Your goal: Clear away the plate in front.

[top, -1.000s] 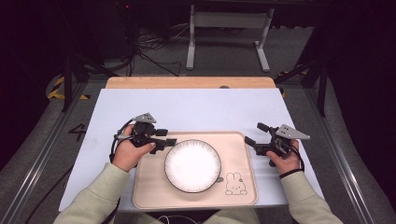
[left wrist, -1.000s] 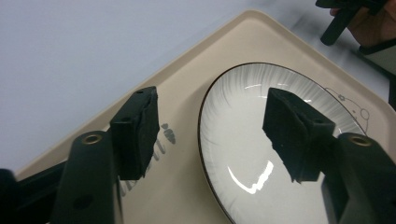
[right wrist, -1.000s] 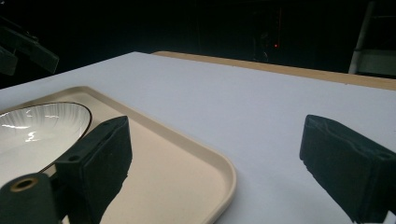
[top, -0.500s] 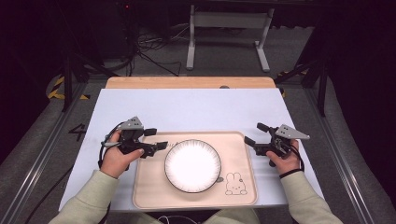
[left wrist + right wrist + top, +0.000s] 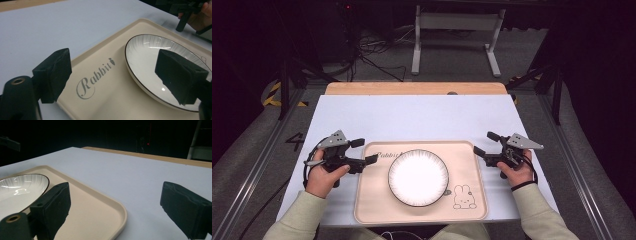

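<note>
A beige tray with a rabbit drawing lies at the near middle of the table, and a white plate with a dark rim sits on it. My left gripper hovers open at the tray's left edge, jaws pointing toward the plate. In the left gripper view the open left gripper frames the "Rabbit" lettering on the tray and the plate. My right gripper stands open at the tray's right edge. In its own view the right gripper spans the tray's corner, with the plate at the left.
The pale blue table top stretches bare behind the tray to a wooden strip at the far edge. A metal stand and cables sit on the dark floor beyond. The other hand's gripper shows far off in the left gripper view.
My left gripper has drawn back leftward, from over the tray's upper left corner to its left edge. The right gripper, plate and tray have stayed still.
</note>
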### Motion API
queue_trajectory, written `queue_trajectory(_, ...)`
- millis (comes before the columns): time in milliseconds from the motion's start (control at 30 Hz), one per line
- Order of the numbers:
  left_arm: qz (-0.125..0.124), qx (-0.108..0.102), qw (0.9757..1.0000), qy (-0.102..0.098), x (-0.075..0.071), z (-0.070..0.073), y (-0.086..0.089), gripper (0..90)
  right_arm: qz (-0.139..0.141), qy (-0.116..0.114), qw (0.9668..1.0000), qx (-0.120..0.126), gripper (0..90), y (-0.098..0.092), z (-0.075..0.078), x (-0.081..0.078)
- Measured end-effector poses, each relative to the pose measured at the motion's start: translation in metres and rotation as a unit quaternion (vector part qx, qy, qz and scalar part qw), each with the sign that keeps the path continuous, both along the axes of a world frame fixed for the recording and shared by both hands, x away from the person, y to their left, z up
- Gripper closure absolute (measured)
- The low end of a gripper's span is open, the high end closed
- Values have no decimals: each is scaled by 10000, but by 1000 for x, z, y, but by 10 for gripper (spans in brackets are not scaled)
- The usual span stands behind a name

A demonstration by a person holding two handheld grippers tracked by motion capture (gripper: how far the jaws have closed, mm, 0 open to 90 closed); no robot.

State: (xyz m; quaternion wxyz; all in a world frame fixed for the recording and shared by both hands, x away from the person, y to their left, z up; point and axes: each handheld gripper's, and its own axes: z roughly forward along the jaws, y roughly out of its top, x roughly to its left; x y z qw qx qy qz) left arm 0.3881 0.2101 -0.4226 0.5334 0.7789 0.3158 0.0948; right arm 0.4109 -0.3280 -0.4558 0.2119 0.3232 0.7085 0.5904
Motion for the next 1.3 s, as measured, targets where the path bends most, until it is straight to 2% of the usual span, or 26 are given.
queue_trajectory(200, 58, -179, 9998, -104, -5, -5, 14, 64, -4, -1, 10000, -3, 98, 0, 0, 0)
queue_trajectory(333, 160, -196, 9997, -67, -7, -9, 22, 62, 2, -2, 10000, -11, 98, 0, 0, 0)
queue_trajectory(567, 333, -283, 9988, -215, -8, -18, 31, 49, 0, 0, 10000, -6, 98, 0, 0, 0)
queue_trajectory(700, 431, -373, 9979, -321, -10, -24, 35, 44, 2, -5, 10000, -10, 98, 0, 0, 0)
queue_trajectory(800, 397, -482, 9974, -366, -10, -29, 36, 44, -1, 3, 10000, -8, 98, 0, 0, 0)
queue_trajectory(1033, 407, -565, 9964, -481, -12, -37, 39, 43, 5, -2, 10000, -8, 98, 0, 0, 0)
queue_trajectory(1300, 454, -527, 9951, -696, -14, -45, 39, 35, 4, 0, 10000, 0, 97, 0, 0, 0)
